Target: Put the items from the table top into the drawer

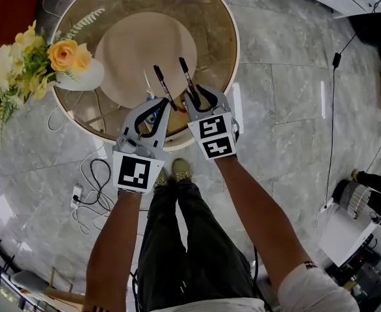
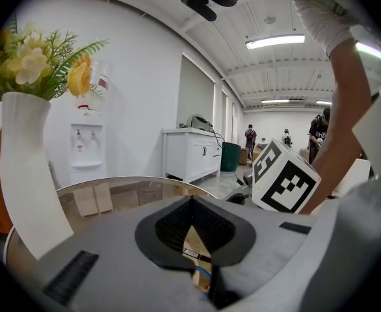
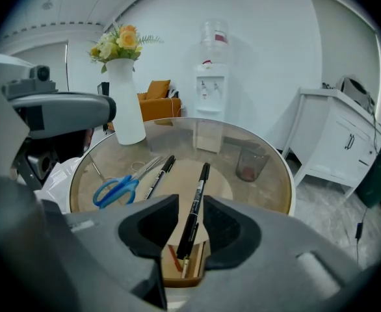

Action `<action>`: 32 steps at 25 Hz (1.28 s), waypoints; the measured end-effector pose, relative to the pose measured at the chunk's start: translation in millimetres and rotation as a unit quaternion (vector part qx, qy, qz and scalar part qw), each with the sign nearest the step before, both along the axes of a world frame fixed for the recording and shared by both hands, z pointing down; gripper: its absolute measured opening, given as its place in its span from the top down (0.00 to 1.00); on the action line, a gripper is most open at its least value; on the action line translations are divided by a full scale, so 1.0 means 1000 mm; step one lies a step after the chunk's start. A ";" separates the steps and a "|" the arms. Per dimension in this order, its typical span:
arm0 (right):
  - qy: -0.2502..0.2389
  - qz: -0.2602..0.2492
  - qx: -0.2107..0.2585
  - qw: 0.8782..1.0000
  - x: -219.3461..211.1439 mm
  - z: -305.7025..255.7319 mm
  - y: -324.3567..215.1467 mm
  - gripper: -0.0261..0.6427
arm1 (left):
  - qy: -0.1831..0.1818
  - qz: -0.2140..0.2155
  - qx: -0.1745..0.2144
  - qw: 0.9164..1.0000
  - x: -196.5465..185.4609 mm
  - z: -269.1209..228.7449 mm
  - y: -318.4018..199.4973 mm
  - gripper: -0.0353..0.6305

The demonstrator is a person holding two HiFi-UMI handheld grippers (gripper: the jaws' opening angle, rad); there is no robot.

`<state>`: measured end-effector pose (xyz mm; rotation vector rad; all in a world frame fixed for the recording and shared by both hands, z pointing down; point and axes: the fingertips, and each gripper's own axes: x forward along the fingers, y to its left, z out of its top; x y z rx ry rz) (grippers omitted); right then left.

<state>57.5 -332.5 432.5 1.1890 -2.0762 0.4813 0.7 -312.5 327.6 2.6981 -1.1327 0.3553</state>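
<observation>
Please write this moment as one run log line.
right hand-held gripper: open, pen between jaws | left hand-held gripper: shut, empty | on table: second pen, scissors

vase [image 3: 124, 103] on table's [image 3: 272, 181] left; scissors [image 3: 116, 188] left of pen [image 3: 159, 176], second pen [image 3: 200, 187] further right

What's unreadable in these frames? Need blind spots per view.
- Drawer: right gripper view shows only a sliver between the jaws; contents unclear.
- Scissors: head view, mostly covered by the left gripper.
- Marker, lower end: right gripper view, too dark to tell whether it rests in the drawer.
- Background people: left gripper view, too small.
</observation>
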 end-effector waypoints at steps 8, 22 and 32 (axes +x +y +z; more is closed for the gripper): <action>-0.002 0.009 -0.026 1.000 0.001 0.020 -0.002 0.80 | 0.007 0.000 -0.008 1.000 -0.003 0.005 0.003 0.95; 0.010 0.004 -0.005 1.000 -0.005 0.013 0.002 0.89 | 0.010 -0.002 -0.015 1.000 -0.009 0.010 0.010 0.95; -0.028 0.034 0.057 0.997 -0.018 -0.046 0.034 0.89 | 0.014 0.012 0.000 1.000 -0.017 -0.003 0.034 0.95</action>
